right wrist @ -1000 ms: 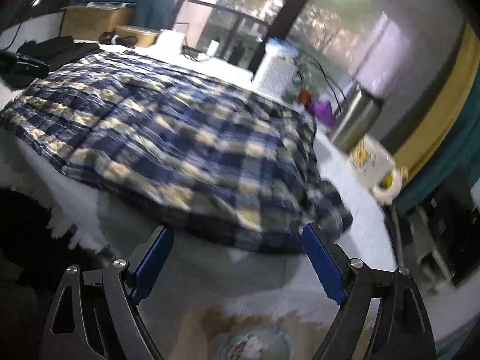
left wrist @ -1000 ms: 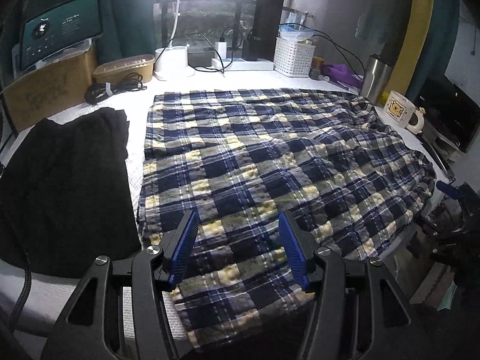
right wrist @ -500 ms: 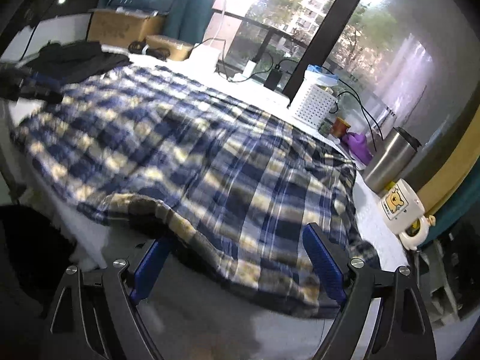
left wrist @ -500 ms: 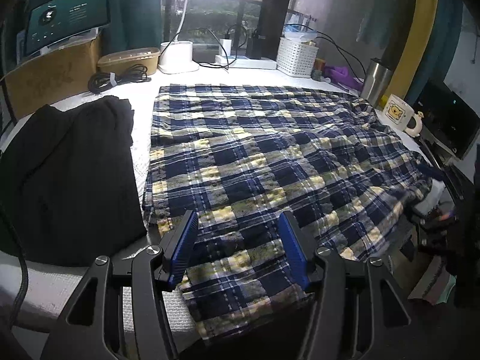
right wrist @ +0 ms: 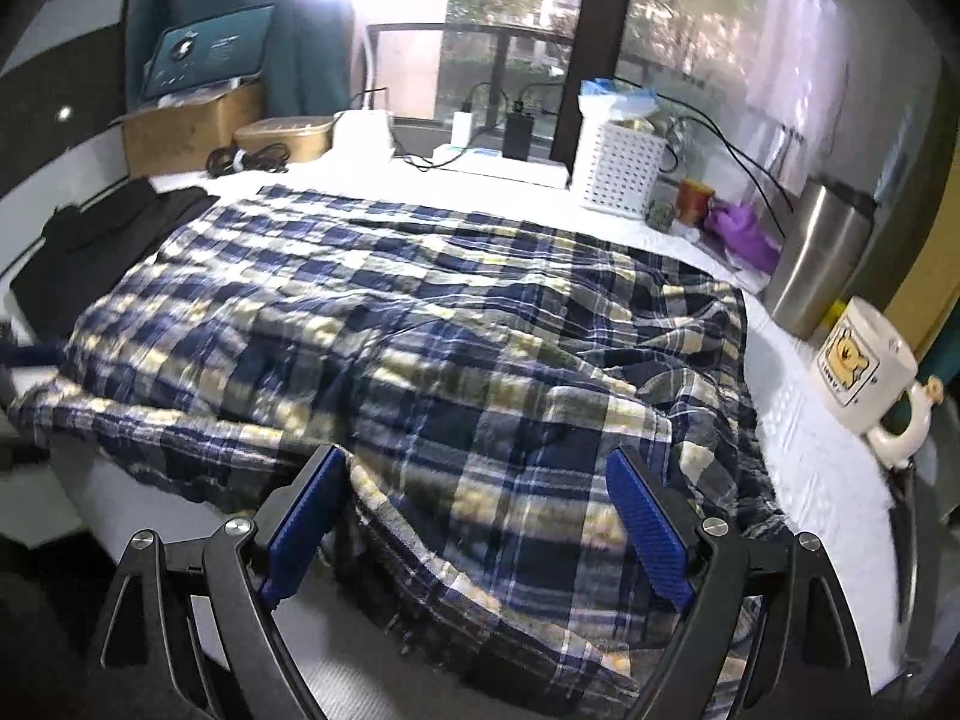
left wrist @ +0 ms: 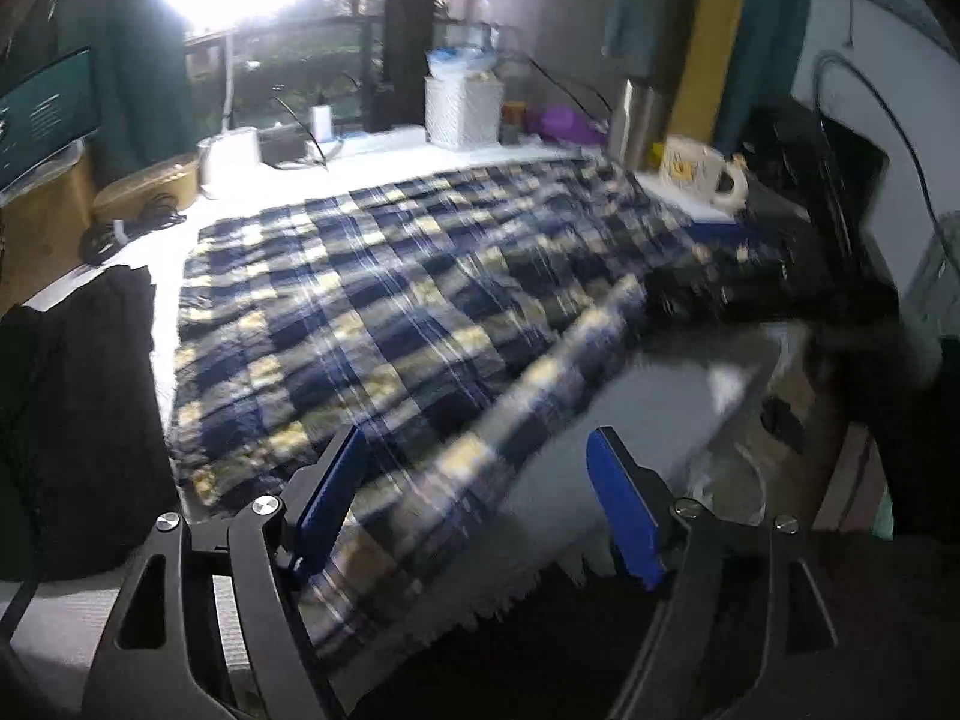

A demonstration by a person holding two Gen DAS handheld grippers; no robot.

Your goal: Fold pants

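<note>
Both grippers, left gripper (left wrist: pixel 474 504) with jaws opening and right gripper (right wrist: pixel 474 522) wide, flank the near hem of the plaid pants (right wrist: pixel 420 324), which stretch crosswise, nothing clamped.

1. left wrist cam sits low at the near table edge, angled down over the plaid pants (left wrist: pixel 384 312)
2. right wrist cam, same setup, closer; both catch the mug (right wrist: pixel 864 360)
</note>
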